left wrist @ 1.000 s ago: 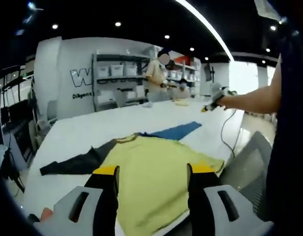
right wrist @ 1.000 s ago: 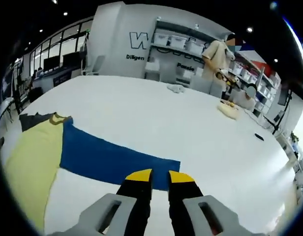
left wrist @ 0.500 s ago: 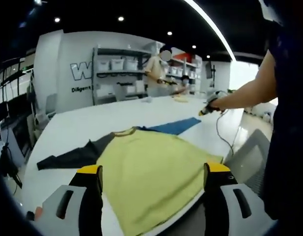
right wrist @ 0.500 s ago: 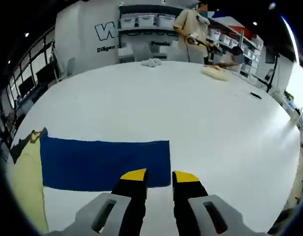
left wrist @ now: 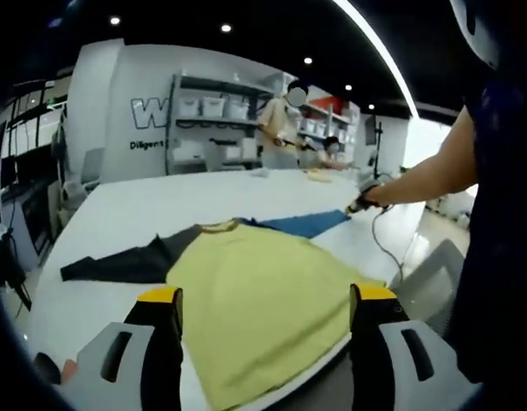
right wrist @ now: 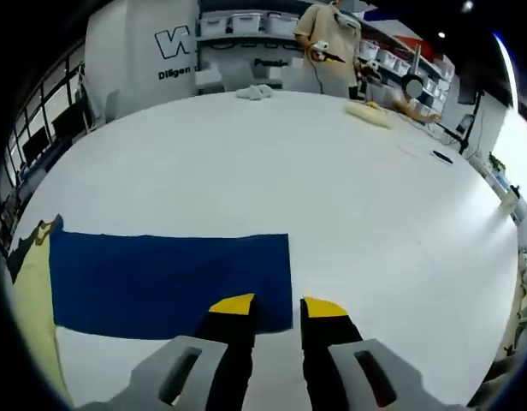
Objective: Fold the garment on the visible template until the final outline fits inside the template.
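Observation:
A yellow garment (left wrist: 255,295) lies flat on the white table (left wrist: 118,214). A dark grey sleeve (left wrist: 127,264) is spread to its left and a blue sleeve (left wrist: 302,224) to its far right. My left gripper (left wrist: 268,300) hovers over the garment's near hem, jaws wide open and holding nothing. In the right gripper view the blue sleeve (right wrist: 169,278) is a flat rectangle, with the yellow body (right wrist: 32,300) at the left edge. My right gripper (right wrist: 278,306) sits at the sleeve's free end, narrowly open, its left fingertip (right wrist: 233,306) over the blue corner. The right gripper (left wrist: 364,201) is held by an outstretched arm.
Across the table lie a white cloth (right wrist: 253,91), a pale yellowish item (right wrist: 369,114) and a small dark object (right wrist: 441,156). Two people stand by the shelving (left wrist: 204,128) at the back. A grey chair (left wrist: 430,274) stands past the table's near right edge.
My left gripper's jaws have spread wider over the hem. The right view has swung round to face the blue sleeve squarely, and its jaws have parted slightly.

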{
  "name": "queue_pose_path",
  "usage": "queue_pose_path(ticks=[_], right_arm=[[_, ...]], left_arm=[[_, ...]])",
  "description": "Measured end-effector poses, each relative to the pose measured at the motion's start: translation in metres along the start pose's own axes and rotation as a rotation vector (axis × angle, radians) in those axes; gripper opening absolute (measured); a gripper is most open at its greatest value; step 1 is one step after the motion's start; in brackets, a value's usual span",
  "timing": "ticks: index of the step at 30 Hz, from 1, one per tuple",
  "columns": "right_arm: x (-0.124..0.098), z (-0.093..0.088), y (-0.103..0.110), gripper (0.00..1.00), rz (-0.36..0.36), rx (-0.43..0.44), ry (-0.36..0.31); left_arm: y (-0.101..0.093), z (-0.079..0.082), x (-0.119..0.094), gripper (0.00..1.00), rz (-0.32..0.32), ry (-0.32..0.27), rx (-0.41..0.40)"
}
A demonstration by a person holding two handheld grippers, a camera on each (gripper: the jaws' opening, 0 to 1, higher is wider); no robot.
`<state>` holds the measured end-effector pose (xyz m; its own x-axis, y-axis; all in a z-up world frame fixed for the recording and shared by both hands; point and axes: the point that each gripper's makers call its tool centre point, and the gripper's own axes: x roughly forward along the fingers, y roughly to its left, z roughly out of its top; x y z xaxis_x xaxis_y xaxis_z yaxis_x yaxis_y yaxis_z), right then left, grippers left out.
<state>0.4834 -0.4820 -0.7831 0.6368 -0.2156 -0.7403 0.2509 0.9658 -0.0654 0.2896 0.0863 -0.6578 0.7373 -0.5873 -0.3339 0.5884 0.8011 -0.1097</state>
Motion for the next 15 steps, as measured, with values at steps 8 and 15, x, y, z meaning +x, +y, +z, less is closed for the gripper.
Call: queue_pose_path(ticks=[8, 15], right_arm=[[0.009, -0.004, 0.004, 0.18, 0.023, 0.013, 0.005], [0.013, -0.003, 0.002, 0.17, 0.034, 0.030, 0.009]], left_arm=[[0.006, -0.004, -0.002, 0.78, 0.000, -0.001, -0.002], [0.006, -0.001, -0.001, 0.87, -0.011, -0.005, -0.035]])
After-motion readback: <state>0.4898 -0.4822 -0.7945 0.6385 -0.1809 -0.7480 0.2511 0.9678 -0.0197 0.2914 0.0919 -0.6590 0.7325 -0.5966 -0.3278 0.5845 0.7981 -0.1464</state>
